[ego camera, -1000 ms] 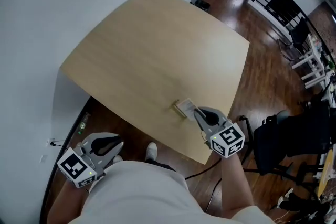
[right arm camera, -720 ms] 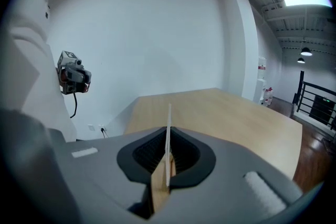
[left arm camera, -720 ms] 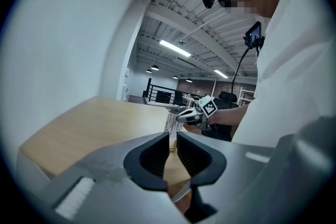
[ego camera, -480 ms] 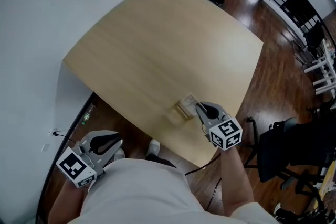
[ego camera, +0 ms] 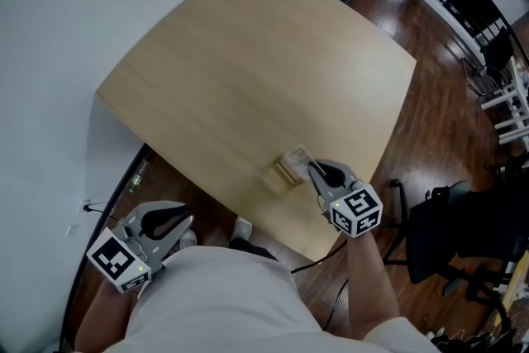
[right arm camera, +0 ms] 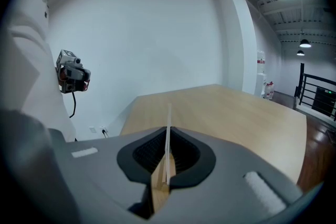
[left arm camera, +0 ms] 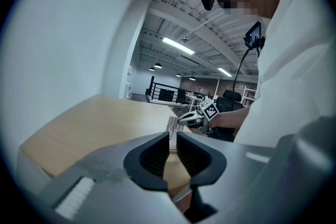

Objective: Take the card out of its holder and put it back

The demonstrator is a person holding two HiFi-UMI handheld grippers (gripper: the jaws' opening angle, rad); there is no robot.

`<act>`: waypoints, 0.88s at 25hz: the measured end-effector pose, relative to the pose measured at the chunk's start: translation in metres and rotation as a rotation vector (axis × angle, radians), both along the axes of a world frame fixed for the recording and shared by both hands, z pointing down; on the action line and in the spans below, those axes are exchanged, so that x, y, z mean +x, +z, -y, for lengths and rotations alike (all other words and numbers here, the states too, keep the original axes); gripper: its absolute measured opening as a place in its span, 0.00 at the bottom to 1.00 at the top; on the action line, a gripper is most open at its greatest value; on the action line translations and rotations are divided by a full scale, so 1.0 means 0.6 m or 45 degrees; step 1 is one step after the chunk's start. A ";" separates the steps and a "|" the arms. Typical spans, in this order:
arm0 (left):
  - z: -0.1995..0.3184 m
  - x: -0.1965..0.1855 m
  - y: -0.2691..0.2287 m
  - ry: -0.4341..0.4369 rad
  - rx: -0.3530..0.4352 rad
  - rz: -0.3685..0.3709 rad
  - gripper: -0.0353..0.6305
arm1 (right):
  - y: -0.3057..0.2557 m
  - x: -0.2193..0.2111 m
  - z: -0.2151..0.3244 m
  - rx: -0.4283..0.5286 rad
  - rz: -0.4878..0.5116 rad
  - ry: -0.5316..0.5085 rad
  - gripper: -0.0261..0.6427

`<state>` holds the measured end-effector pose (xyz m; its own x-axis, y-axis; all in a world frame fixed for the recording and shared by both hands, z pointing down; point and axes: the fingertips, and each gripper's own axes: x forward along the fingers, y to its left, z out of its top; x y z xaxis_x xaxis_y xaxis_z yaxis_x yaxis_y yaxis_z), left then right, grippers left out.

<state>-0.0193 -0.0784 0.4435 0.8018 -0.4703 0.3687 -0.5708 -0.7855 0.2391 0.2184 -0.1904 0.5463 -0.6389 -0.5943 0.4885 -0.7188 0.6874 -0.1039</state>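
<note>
**Right jaws pinched on the upright card; left gripper idle off the bench**

The pale wooden bench (ego camera: 248,54) fills most of the head view, bare except for one small cluster at its near edge. Dark wood floor (ego camera: 430,95) runs past its far side.

The left gripper (ego camera: 183,224) hangs below and outside the bench's near edge, well apart from the work. Its jaws stand a narrow slit apart with nothing between the pads. Looking along them, the card shows small and far ahead, with the other gripper just beyond it.

The right gripper (ego camera: 314,169) reaches over the near edge of the bench, angled downward. Its jaws are pressed together on the card, one pad flat against each face.

The wooden holder (right arm camera: 159,189) sits right under those jaws, on the bench. Seen from behind the jaws it shows end-on, so its length runs the same way the jaws point.

The card (right arm camera: 168,123) is thin and white. It stands upright between the right pads, edge-on to that gripper's camera. Its plane lines up with the jaws' pointing direction. Its top edge rises above the pads, and its lower edge goes down into the holder beneath them. From the left gripper's side one printed face shows, leaning a little in that view. I cannot tell whether the card is taller than it is long.
</note>
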 end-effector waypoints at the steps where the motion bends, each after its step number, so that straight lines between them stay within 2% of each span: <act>1: 0.001 0.001 0.001 0.004 0.000 -0.001 0.13 | 0.004 -0.001 -0.001 -0.002 -0.004 -0.002 0.07; 22: -0.015 -0.003 -0.003 -0.009 -0.015 0.025 0.13 | 0.089 0.007 -0.007 -0.052 0.018 0.027 0.07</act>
<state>-0.0213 -0.0691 0.4414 0.7909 -0.4716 0.3899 -0.5810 -0.7787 0.2366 0.2225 -0.1860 0.5998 -0.6335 -0.5874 0.5035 -0.7313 0.6671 -0.1418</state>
